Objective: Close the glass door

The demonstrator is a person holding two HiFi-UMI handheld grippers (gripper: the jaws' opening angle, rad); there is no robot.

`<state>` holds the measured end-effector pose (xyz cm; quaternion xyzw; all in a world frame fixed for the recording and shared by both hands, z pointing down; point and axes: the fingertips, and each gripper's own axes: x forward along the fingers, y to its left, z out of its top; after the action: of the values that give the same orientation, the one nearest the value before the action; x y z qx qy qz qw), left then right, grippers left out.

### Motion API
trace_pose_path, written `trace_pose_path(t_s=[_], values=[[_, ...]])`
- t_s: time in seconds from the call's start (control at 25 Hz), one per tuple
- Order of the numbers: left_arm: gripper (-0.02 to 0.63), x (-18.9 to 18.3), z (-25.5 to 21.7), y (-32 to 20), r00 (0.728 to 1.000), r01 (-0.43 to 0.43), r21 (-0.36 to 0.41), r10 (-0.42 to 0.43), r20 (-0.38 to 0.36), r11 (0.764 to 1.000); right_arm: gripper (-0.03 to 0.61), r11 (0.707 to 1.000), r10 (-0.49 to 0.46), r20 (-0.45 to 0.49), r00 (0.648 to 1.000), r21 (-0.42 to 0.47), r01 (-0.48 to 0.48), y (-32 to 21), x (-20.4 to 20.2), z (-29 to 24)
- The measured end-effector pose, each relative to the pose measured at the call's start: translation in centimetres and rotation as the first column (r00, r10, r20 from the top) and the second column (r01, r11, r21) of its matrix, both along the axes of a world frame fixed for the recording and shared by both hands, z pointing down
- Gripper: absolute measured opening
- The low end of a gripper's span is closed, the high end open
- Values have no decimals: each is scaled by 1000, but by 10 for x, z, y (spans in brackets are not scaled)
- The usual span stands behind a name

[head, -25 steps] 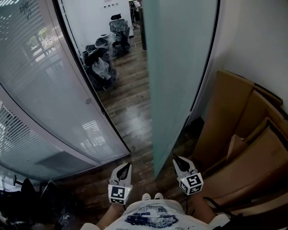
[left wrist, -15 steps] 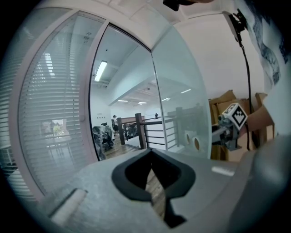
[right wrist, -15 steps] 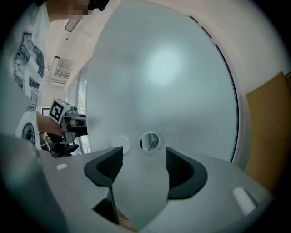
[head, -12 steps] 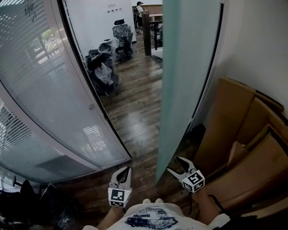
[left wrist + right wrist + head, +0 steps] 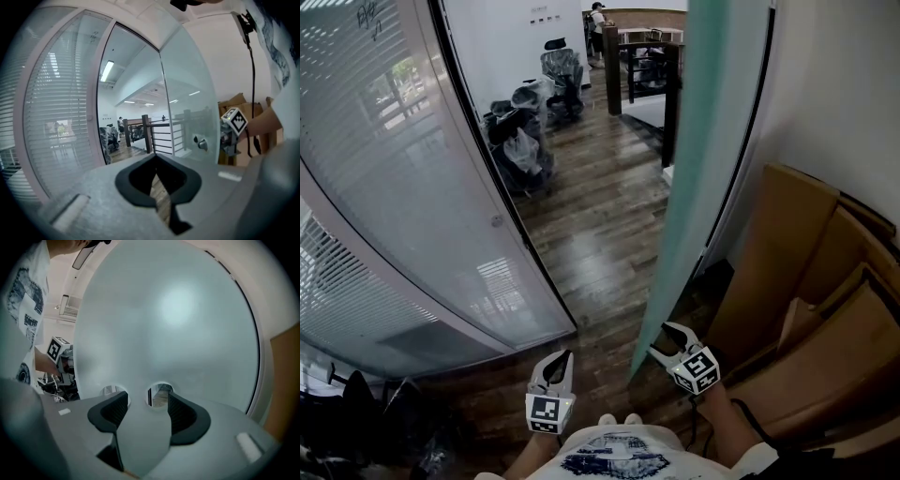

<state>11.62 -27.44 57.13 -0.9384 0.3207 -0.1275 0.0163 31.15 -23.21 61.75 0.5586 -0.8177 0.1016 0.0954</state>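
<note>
**Head view**
- One tall frosted glass door (image 5: 712,131). It stands swung open, with its lower free edge just beside the right gripper.
- Two hand-held grippers, the left gripper (image 5: 561,361) and the right gripper (image 5: 664,341). Each carries one white cube with black square markers, which show patterns only and no lettering.
- One glass partition wall with white slatted blinds (image 5: 384,187). There is a dark scribble near its top, too small to read.
- One dark wood plank floor (image 5: 591,234).
- One cluster of black office chairs wrapped in clear plastic (image 5: 520,141); the number cannot be told.
- Several brown cardboard sheets (image 5: 806,262) leaning along the right wall.
- One person (image 5: 598,14) far off down the room.
- One white T-shirt (image 5: 619,455) on the wearer, with a single dark blue print that is unreadable.

**Left gripper view**
- The left gripper's two black fingers meet at the tips with nothing between them.
- The door stands beyond, to the right of the open doorway, and bears one round metal lock fitting (image 5: 201,143).
- One lit ceiling strip light (image 5: 107,71).

**Right gripper view**
- The right gripper's two fingers stand wide apart, having just been opening, and nothing is clamped.
- The door's frosted face fills the gap ahead of them. Whether the tips touch the glass cannot be told.
- Two round openings (image 5: 161,393) sit low in the pane, just above the fingers.
</note>
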Motion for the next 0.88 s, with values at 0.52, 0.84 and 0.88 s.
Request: trace_pose_path(t_s=[0.52, 0.84, 0.88], values=[[2, -19, 3, 5, 998, 64, -8, -64, -7, 998, 132, 999, -44, -37, 998, 8, 44, -11, -22, -2], [2, -34, 11, 6, 995, 101, -29, -102, -10, 994, 132, 999, -38, -36, 999, 18, 39, -18, -23, -2], [2, -36, 12, 5, 995, 101, -28, -102, -7, 994, 132, 999, -35, -37, 999, 14, 36, -18, -23, -1]])
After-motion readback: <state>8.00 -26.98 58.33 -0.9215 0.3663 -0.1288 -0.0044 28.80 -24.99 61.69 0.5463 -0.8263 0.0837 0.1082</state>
